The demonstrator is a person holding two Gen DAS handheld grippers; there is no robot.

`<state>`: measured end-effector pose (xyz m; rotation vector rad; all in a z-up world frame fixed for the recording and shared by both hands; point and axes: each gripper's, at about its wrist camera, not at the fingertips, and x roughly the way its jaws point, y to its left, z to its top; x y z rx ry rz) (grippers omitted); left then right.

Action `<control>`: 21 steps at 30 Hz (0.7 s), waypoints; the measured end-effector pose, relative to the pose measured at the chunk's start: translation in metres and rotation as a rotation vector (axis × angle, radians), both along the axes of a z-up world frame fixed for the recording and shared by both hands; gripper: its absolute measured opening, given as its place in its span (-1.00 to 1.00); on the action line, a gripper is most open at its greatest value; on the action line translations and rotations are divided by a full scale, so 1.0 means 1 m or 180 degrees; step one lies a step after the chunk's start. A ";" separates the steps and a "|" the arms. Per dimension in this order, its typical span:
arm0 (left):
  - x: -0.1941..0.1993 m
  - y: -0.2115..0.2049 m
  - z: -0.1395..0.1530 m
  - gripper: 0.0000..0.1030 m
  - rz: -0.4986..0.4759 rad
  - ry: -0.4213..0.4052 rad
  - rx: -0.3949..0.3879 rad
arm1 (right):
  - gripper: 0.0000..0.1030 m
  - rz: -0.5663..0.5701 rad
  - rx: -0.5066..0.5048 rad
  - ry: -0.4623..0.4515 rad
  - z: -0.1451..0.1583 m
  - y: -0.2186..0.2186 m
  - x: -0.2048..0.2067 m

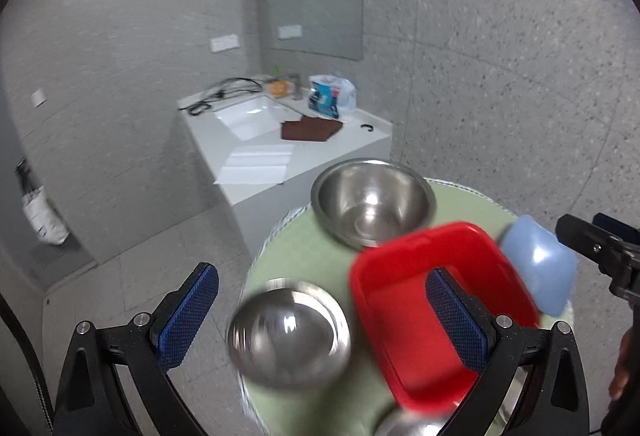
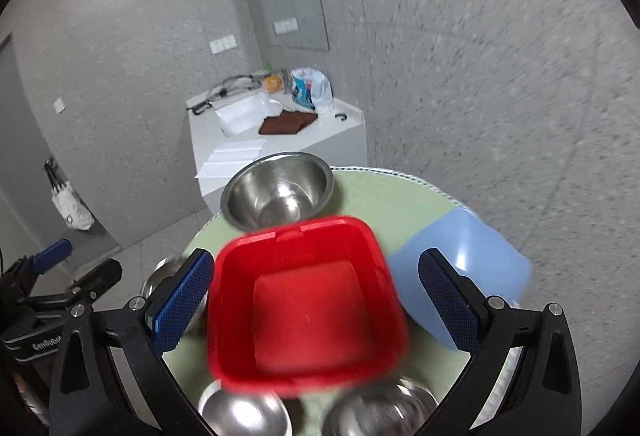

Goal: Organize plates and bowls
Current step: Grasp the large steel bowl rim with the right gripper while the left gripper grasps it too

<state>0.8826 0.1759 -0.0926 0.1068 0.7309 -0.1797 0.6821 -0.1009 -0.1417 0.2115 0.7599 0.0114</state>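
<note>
Left wrist view, left gripper [image 1: 322, 310]: we see its two blue-padded fingers spread wide apart at the bottom of the frame, clamping nothing.
Left wrist view, table [image 1: 300, 252]: round, pale green, lower centre.
Left wrist view, dishes: a steel bowl [image 1: 373, 203] stands upright at the table's far edge; a red square dish [image 1: 404, 300] sits just below it, right of centre; a blurred small steel bowl [image 1: 290, 342] lies between the fingers; a blue dish [image 1: 540, 266] is at the right.
Left wrist view, right gripper [image 1: 600, 252]: we see only its black tip at the right edge.
Left wrist view, background: a white counter [image 1: 248, 172] with a brown cloth [image 1: 310, 129].
Right wrist view, right gripper [image 2: 316, 306]: fingers wide apart, holding nothing.
Right wrist view, dishes: the red dish fills the centre between the fingers; the steel bowl sits above it; the blue dish lies at the right; two blurred steel bowls [image 2: 244, 414] occupy the bottom edge.
</note>
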 end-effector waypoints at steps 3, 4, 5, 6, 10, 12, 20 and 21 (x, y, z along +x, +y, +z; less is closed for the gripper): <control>0.103 0.004 -0.021 0.98 -0.0200 0.0170 0.0000 | 1.00 -0.0093 0.0151 0.0257 -0.019 -0.001 0.061; 0.136 0.004 -0.032 0.98 -0.0282 0.0268 0.0006 | 1.00 -0.0149 0.0204 0.0378 -0.027 -0.002 0.080; 0.166 0.004 -0.042 0.94 -0.0322 0.0381 0.0036 | 1.00 -0.0216 0.0253 0.0555 -0.039 -0.003 0.105; 0.202 0.004 -0.055 0.92 -0.0363 0.0516 0.0091 | 0.96 -0.0228 0.0291 0.0654 -0.046 -0.002 0.121; 0.286 -0.003 -0.095 0.73 -0.0503 0.0847 0.0123 | 0.81 -0.0389 0.0220 0.0940 -0.079 -0.002 0.184; 0.324 -0.008 -0.117 0.44 -0.0573 0.1044 0.0120 | 0.67 -0.0436 0.0224 0.1119 -0.099 -0.005 0.208; 0.392 -0.025 -0.171 -0.59 -0.0720 0.1483 0.0066 | -0.43 -0.0525 0.0330 0.1670 -0.169 -0.018 0.253; 0.393 -0.028 -0.174 -0.59 -0.0742 0.1490 0.0034 | -0.73 -0.0455 0.0412 0.1685 -0.174 -0.017 0.255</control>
